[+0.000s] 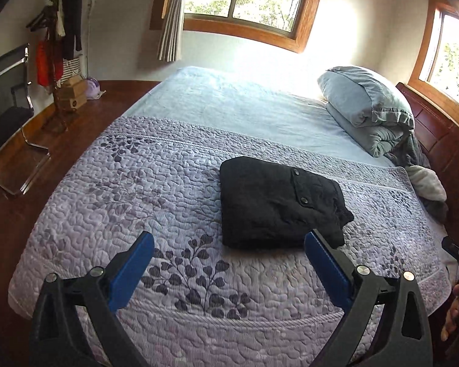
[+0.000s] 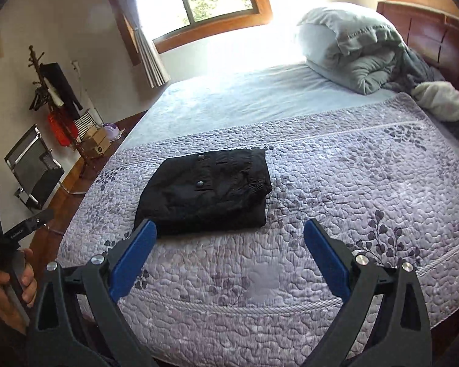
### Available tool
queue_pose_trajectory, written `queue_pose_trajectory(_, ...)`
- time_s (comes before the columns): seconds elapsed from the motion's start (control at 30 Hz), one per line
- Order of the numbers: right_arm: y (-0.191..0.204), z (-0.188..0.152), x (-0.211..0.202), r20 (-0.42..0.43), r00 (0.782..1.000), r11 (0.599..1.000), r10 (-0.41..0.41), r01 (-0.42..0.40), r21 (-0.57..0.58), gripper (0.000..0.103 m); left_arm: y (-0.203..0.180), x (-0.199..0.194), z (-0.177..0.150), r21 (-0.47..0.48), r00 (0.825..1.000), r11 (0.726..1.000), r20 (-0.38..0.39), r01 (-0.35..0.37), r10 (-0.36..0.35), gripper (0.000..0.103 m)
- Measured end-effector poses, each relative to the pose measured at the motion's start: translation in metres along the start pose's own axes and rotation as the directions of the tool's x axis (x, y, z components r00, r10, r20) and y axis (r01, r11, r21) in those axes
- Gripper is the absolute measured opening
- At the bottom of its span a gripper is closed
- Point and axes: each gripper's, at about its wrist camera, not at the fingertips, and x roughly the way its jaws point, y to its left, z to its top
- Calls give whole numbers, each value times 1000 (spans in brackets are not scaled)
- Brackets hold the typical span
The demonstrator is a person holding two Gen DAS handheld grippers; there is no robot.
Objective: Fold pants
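Left wrist view: my left tongs [image 1: 229, 255] are spread wide, nothing between the blue pads, hanging above the bed. The black quilted pants with snap buttons [image 1: 275, 205] lie as a compact rectangular bundle on the lilac leaf-print quilted bedspread [image 1: 122, 189], just past the right pad and not touching it. One cuff end pokes out at the bundle's right corner.

Right wrist view: my right tongs [image 2: 229, 235] are also apart and empty. Same bundle [image 2: 208, 186] sits ahead-left on the bedspread [image 2: 352, 183], edges roughly squared. My left hand [image 2: 12, 281] shows at frame edge holding its rig.

Judgement: fold looks done and released. At most, tuck the stray cuff.
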Motion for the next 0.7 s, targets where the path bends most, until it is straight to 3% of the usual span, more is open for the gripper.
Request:
queue_pose_trajectory(0.2, 49, -24, -73, -22, 997, 993, -68, 65, -97, 97, -15, -84, -36, -32, 997, 999, 80, 5, -2, 99)
queue_pose_trajectory(0.37, 78, -49, -123, 38, 990, 977, -133, 138, -164, 97, -38, -137, -65, 28, 995, 999, 103, -21, 18, 99)
queue_pose_trajectory(0.57, 94, -78, -169, 104, 988, 979, -115, 131, -159, 97, -75, -177, -100, 122, 995, 991, 93, -57, 46, 99)
queue_pose_trajectory(0.7, 98, -91, -185, 111, 990, 983, -90, 106, -150, 97, -85, -201, -115, 124, 994, 991, 97, -57, 45, 99)
